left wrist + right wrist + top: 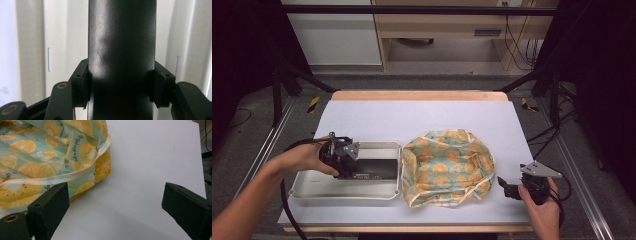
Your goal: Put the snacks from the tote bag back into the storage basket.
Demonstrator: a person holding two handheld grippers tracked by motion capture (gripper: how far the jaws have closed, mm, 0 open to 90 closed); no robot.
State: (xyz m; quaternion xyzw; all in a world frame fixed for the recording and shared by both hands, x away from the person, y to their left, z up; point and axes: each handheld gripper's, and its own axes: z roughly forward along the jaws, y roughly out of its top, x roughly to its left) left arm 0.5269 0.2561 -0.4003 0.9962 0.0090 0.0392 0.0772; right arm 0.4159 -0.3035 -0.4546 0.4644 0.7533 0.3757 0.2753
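Observation:
A black box-shaped object (374, 170) lies in a white tray (344, 194) at the table's left. My left gripper (354, 166) reaches into the tray from the left and is shut on it. In the left gripper view both pads press the sides of the black object (121, 37), with the tray's white wall (30, 50) behind. A soft bag printed with orange slices (447, 167) sits mouth-up in the middle. My right gripper (507, 189) rests just right of it, open. In the right gripper view the bag (37, 157) lies by the left jaw, and the right gripper (115, 207) holds nothing.
A white mat (422, 117) covers the wooden table, bare behind the tray and bag. In the right gripper view the mat (150, 157) lies bare beside the bag. Black frame posts stand at both sides, and cables trail on the floor.

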